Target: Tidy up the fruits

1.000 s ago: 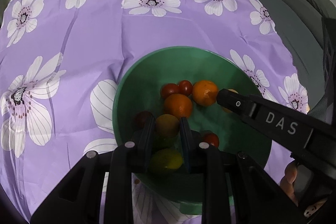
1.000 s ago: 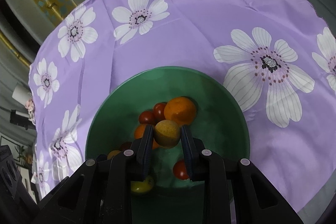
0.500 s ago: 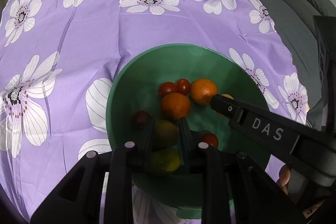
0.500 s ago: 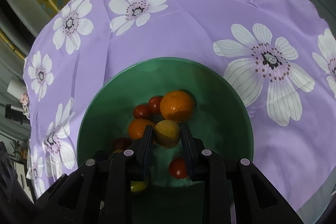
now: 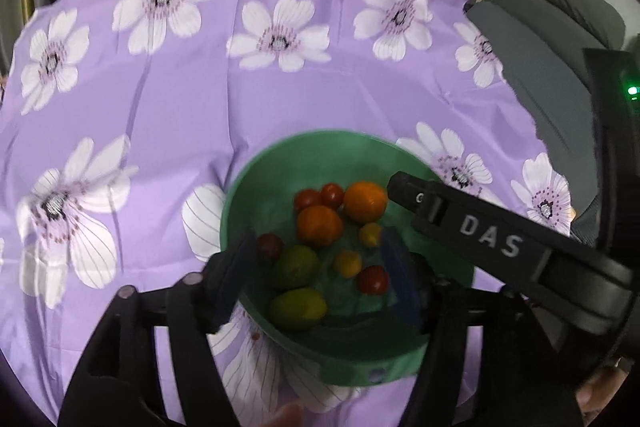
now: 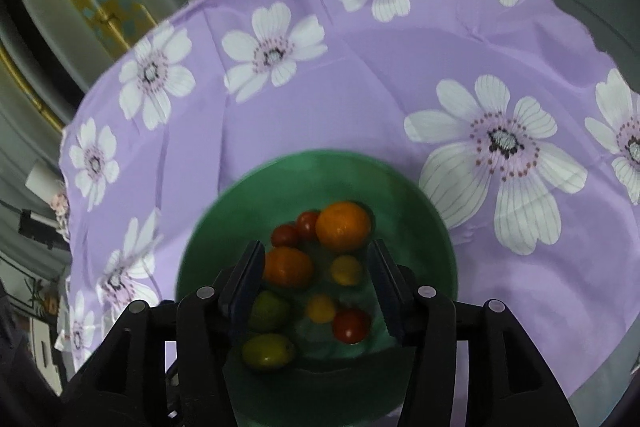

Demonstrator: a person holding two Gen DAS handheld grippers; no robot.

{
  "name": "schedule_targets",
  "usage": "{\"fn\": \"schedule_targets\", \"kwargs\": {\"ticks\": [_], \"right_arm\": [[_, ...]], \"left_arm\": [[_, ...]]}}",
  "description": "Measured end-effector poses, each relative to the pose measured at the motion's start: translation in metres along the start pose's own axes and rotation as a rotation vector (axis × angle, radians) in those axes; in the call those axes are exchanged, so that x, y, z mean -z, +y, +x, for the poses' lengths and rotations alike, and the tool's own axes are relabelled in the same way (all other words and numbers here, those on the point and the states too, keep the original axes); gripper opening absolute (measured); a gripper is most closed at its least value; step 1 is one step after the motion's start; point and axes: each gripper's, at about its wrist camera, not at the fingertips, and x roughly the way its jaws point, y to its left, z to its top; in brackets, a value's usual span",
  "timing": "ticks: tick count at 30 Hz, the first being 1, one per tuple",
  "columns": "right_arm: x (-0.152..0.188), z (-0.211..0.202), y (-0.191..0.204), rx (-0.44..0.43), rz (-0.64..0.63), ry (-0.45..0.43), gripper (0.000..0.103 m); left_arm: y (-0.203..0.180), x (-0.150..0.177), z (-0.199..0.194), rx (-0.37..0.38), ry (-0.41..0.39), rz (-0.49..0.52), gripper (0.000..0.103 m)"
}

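A green bowl (image 6: 420, 203) holds all the fruit loose on its floor. Two oranges (image 6: 343, 225) sit toward twelve o'clock, with two cherry tomatoes (image 6: 285, 235) touching at their eleven o'clock. Two small yellow fruits (image 6: 346, 269) lie at centre, two yellow-green lemons (image 6: 267, 350) toward seven o'clock, another red tomato (image 6: 351, 325) toward five.

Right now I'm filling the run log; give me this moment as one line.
left gripper: opening, nothing held | right gripper: opening, nothing held | fruits: all in green bowl
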Motion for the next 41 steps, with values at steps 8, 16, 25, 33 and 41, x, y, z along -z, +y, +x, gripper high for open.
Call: {"fn": "schedule_targets", "kwargs": {"ticks": [8, 16, 25, 33, 41], "right_arm": [[-0.002, -0.02, 0.0, -0.009, -0.001, -0.073, 0.068], [-0.001, -0.024, 0.002, -0.013, -0.014, -0.084, 0.068], [0.001, -0.032, 0.006, -0.023, -0.029, -0.098, 0.068], [0.0, -0.034, 0.007, -0.021, -0.034, -0.102, 0.068], [-0.001, -0.037, 0.008, -0.019, -0.038, -0.104, 0.068]], "left_arm": [[-0.004, -0.001, -0.023, -0.052, -0.06, 0.028, 0.074], [-0.003, 0.001, -0.028, -0.073, -0.068, 0.022, 0.074], [-0.002, 0.002, -0.031, -0.085, -0.071, 0.009, 0.074], [-0.002, 0.004, -0.035, -0.082, -0.086, 0.01, 0.073], [-0.002, 0.005, -0.037, -0.074, -0.086, 0.011, 0.073]]}}
